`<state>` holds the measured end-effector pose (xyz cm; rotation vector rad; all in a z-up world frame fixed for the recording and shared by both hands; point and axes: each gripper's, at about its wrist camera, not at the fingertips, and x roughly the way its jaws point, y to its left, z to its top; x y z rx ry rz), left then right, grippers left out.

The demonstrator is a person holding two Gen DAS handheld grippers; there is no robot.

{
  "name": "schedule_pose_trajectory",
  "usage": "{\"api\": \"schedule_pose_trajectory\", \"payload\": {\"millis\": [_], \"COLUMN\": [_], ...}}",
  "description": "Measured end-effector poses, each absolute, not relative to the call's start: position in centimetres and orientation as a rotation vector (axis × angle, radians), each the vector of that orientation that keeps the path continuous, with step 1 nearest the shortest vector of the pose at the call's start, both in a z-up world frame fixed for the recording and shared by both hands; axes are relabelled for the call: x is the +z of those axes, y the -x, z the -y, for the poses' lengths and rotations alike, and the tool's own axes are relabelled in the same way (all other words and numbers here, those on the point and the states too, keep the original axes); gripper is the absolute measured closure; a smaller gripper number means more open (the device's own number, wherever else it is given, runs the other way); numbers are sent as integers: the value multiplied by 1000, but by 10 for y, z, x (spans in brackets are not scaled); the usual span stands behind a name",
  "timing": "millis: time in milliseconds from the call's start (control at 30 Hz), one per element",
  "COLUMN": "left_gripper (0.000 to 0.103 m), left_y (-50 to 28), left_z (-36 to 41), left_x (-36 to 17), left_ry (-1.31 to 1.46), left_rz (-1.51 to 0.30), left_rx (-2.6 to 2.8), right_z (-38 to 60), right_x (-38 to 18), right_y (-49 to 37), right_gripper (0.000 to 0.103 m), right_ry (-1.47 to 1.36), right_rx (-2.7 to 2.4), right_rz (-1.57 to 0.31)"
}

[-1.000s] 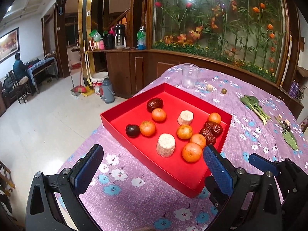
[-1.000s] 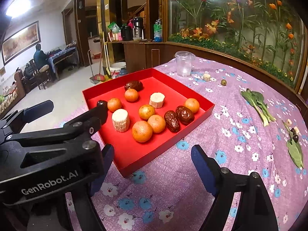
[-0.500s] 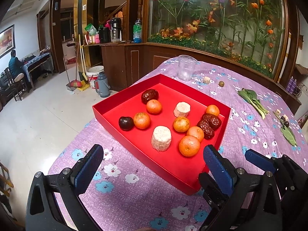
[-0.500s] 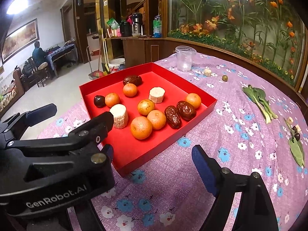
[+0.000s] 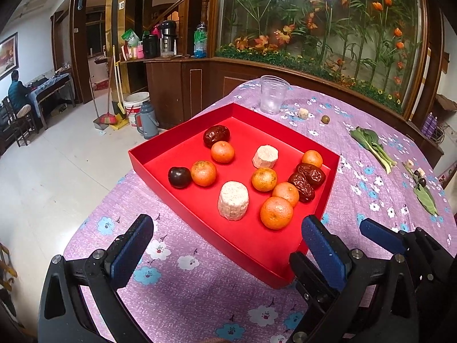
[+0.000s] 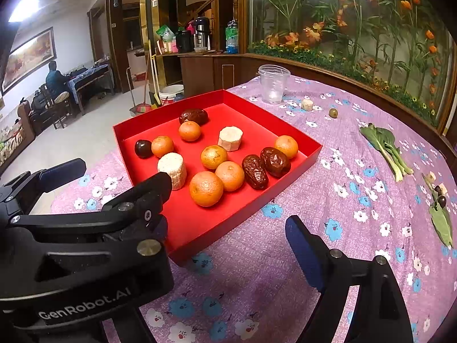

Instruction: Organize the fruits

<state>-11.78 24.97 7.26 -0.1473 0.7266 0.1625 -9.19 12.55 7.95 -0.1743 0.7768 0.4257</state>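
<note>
Tangerines [image 5: 276,212], dates [image 5: 302,187] & corn chunks [image 5: 233,200] sit mixed in red tray [image 5: 160,183]; both tongs, left [image 5: 225,247] & right [image 6: 228,243], released, empty, hovering near edge w/ clear reach.

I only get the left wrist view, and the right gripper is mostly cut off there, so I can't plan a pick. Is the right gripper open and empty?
Observer: Yes. The right wrist view shows the right gripper open, with only flowered cloth between its fingers.
Operator: What is closest ahead of it?
Observer: The red tray's near corner. The biggest orange sits just inside that wall.
Operator: Is my left gripper in its way?
Observer: Partly. The left gripper crosses in front on the left and hides the right gripper's left finger.
</note>
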Motion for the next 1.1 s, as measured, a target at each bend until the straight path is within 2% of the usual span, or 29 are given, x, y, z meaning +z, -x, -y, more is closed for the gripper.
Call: {"api": "schedule_pose_trajectory", "payload": {"millis": [1100], "left_gripper": [0], "left_y": [110], "left_z": [-249], "left_x": [93], "left_ry": [173], "left_rz": [-714], "left_rx": [121], "right_z": [-125], "right_x": [91], "right_y": [80], "right_gripper": [12], "right_ry": [172], "right_rx": [402], "right_rz": [-760]}}
